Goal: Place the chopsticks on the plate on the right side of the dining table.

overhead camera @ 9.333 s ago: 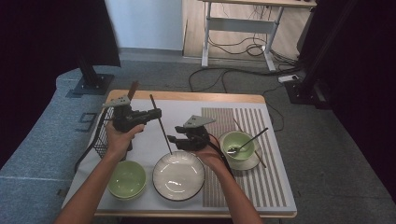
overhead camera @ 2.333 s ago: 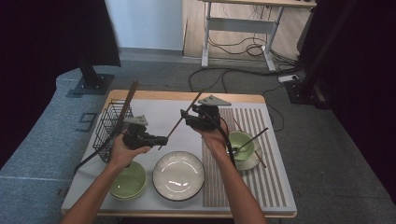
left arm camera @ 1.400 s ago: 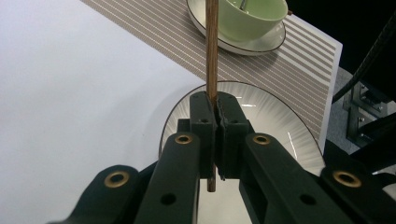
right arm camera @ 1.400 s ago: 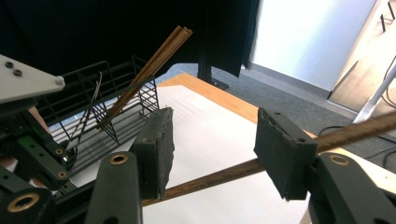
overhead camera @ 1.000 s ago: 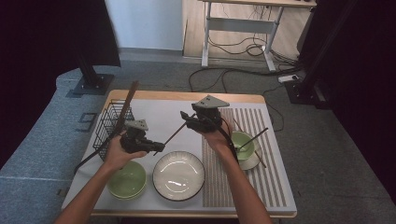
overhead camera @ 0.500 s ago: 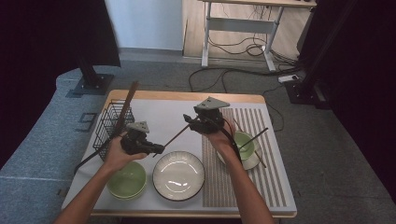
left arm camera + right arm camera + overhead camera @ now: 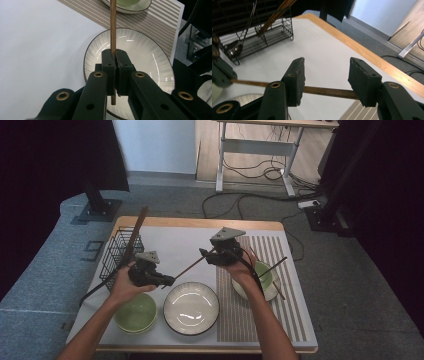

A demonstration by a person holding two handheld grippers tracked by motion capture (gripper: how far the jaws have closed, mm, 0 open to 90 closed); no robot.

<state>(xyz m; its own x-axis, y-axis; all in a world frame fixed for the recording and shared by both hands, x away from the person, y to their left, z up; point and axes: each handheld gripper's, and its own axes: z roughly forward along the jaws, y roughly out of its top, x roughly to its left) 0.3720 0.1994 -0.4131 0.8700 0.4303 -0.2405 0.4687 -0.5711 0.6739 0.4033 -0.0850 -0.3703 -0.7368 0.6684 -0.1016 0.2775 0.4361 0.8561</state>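
Since the earliest frame both my hands have risen off the surface, and the chopstick now hangs in the air between them instead of lying by the plate.

My left claw (image 7: 116, 58) is pinched tight on the chopstick (image 7: 113, 30), pads pressed flat on the brown wood near one end, a short stub poking out behind the grip. From there the stick runs straight out over the plate (image 7: 155, 67) toward my right claw (image 7: 325, 75), whose jaws stand half apart. In the right gripper view the stick (image 7: 324, 91) crosses low behind the two pads, so nothing is squeezed there; that claw only frames it. In the high view the left claw (image 7: 167, 281) sits above the green bowl (image 7: 135, 312), and the right claw (image 7: 207, 255) hovers beside the striped mat (image 7: 250, 320).

I judge this a hand-over in mid-air: one end held, the other claw lining up to take it. The next move calls for lowering the right pads level with the stick, closing squarely across it, and only then easing the left grip. The wire basket (image 7: 120, 252), already holding long sticks, looks the likely goal.

The chopstick is thin, round, smooth wood and will roll or pivot if caught off-centre. The plate is glossy white with a dark rim and fine ribs. The basket is open black wire.
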